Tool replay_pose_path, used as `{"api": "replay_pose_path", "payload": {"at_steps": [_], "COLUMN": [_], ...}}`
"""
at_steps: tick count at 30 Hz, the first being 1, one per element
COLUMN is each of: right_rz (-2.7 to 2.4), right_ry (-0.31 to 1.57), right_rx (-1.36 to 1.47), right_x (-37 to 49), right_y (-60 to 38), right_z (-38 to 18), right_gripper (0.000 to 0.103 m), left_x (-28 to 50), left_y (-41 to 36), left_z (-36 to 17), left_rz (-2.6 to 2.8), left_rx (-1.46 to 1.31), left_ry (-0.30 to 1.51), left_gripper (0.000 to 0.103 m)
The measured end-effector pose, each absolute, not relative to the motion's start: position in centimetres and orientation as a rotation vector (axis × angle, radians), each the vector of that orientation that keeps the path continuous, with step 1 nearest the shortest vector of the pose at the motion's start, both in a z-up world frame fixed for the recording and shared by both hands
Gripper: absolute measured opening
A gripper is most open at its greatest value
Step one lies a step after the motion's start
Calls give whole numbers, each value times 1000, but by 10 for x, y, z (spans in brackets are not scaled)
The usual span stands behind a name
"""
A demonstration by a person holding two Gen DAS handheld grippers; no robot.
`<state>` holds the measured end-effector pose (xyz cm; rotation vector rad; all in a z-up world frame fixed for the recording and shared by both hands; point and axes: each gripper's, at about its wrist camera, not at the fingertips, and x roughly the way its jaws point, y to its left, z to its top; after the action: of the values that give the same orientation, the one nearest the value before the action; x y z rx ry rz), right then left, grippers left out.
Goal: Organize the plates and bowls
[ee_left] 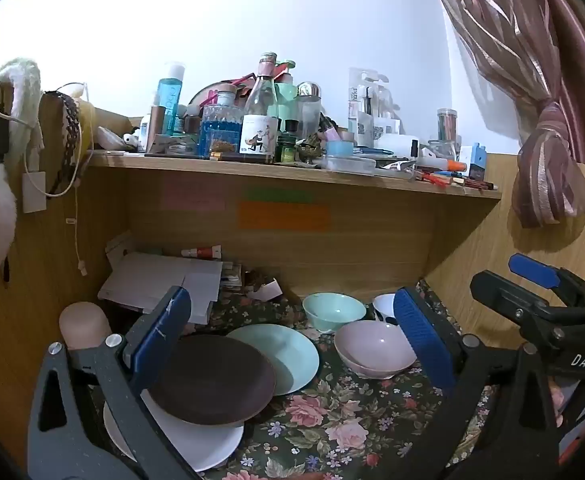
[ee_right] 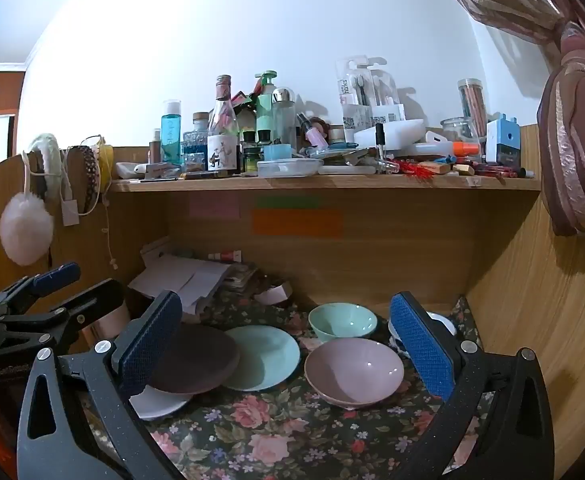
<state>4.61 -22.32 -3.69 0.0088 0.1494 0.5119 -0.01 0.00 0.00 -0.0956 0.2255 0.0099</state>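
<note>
Desk nook under a cluttered shelf, floral cloth over the desktop.

Left gripper: jaws spread wide, nothing between the pads, held above the dishes. Its left pad overlaps the brown plate in the left wrist view; contact cannot be told.

Right gripper: jaws spread wide too, empty, hanging over the cloth just right of the left gripper.

Dishes, left to right, read from the right wrist view with the pink bowl as dial centre:
- White plate at 9 o'clock, far left, lowest of the pile, mostly covered.
- Brown plate rests on the white plate and overlaps the edge of the next one.
- Green plate, at 9 o'clock of the pink bowl, near it but apart.
- Green bowl upright at 12 o'clock, close behind the pink bowl.
- Pink bowl upright, open side up, at the front.
- White bowl at 1 o'clock, back right corner, partly hidden by the right pad.

Papers are stacked at the back left, at 10 o'clock.
</note>
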Motion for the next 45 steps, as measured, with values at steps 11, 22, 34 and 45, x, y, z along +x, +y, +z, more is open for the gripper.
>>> {"api": "replay_pose_path", "payload": {"at_steps": [11,22,34,45], "right_rz": [514,515,515,516], "right_ry": [158,154,153,152], "right_rx": [6,12,14,19], "right_x": [47,45,44,44], "right_y": [-223,-223,-221,-224], "right_z": [-37,-40,-37,-38], "right_gripper": [103,103,103,103], "left_x": [2,-2,-3,-1], "left_y": [-8,-10,-8,-5], "left_z": [1,4,3,5], "left_rz": [12,6,7,8], "left_rx": [-94,-72,-73,-72], "left_ry": [217,201,202,200], "left_gripper": [103,103,103,103]}}
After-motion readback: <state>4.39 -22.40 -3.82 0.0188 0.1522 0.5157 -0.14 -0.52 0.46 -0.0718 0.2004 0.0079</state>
